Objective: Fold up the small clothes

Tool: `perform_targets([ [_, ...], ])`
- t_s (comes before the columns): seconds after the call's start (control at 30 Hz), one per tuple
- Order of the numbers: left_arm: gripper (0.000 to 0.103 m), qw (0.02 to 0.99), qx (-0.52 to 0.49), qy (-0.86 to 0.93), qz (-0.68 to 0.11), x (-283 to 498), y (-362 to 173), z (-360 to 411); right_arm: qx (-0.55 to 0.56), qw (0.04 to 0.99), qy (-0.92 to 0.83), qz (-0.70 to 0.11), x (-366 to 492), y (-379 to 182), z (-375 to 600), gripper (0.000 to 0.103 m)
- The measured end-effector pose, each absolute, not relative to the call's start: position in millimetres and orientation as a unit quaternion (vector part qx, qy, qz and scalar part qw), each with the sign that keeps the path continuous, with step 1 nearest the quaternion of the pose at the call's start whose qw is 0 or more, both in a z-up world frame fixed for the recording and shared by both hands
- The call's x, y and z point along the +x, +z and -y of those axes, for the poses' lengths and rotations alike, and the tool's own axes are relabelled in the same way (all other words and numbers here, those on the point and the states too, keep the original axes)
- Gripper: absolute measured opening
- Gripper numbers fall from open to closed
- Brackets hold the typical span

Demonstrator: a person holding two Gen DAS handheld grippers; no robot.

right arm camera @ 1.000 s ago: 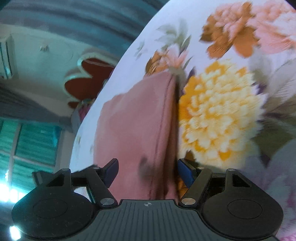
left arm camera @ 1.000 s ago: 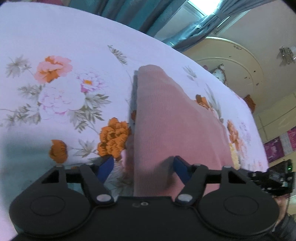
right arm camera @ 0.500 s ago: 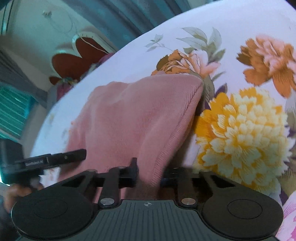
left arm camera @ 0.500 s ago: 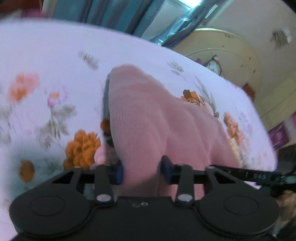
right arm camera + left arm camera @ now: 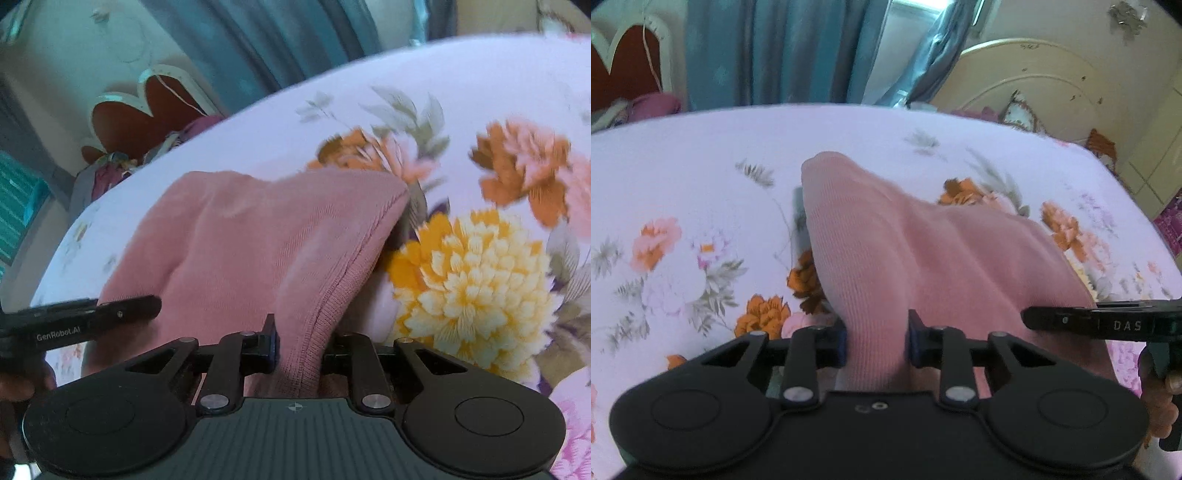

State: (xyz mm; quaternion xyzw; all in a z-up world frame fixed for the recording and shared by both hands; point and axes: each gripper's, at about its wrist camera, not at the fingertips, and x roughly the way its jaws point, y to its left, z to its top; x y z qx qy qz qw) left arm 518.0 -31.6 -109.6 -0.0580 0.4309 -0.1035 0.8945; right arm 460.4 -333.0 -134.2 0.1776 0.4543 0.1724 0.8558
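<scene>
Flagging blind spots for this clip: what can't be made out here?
- Left wrist view: the near edge of the pink garment is hidden behind the left tongs, which are closing on it.
- Right wrist view: the garment's hem runs behind the right tongs, so the pinched spot is unseen.
- Both views: the garment's type is unclear; the flowered bedsheet is motion-blurred.
</scene>
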Motion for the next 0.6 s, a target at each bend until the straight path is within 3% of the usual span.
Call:
perform_targets([
  [0.23, 0.027, 0.910, -0.059, -0.126, -0.390, 497.0, -72.5, 4.8, 0.134, 0.880, 0.175, -0.421, 448.8, -92.5, 294.1, 0.018],
  [0.6, 0.027, 0.914, -0.075, -0.100, -0.386, 450.6, -55.7, -141.5, 0.101, 0.878, 0.208, -0.419, 445.6, -77.9, 132.7, 0.018],
])
